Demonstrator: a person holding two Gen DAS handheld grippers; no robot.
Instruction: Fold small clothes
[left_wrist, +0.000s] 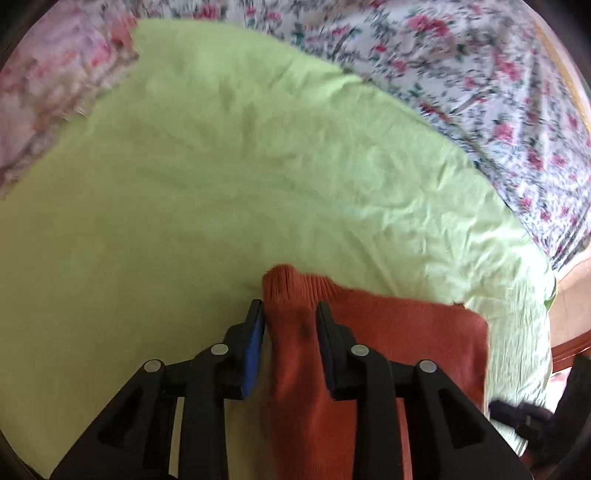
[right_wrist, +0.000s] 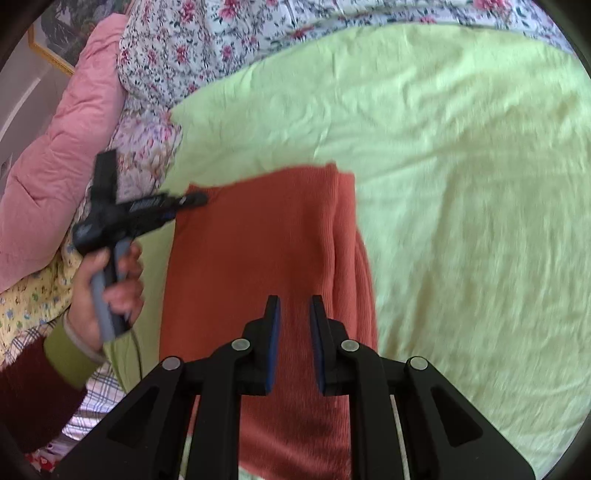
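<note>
Two pairs of fingers are over the same rust-orange knitted garment (right_wrist: 266, 251). At the left gripper (left_wrist: 290, 314), the jaws stand narrowly apart with a ribbed corner of the knit between them; the left pad seems to touch the fabric edge, but I cannot tell if the pads really press it, because the picture is blurred. At the right gripper (right_wrist: 294, 306), the jaws are also narrow, with a small gap, and they hover above the near part of the garment; nothing is pinched between them.

The garment lies on a light green sheet (right_wrist: 461, 184), already folded lengthwise, it seems, with one layer doubled along its right side. In the right wrist view, the person's left hand (right_wrist: 107, 291) holds the handle of the other tool at the garment's far left corner. Around the sheet are a floral bedcover (left_wrist: 461, 74) and a pink quilt (right_wrist: 55, 166).

My judgement on the risk: if the left jaws catch only the top layer of the ribbed corner, the next fold may drag the layers apart and open the existing fold. The loose green sheet could also be pinched together with the knit and wrinkle under it.
</note>
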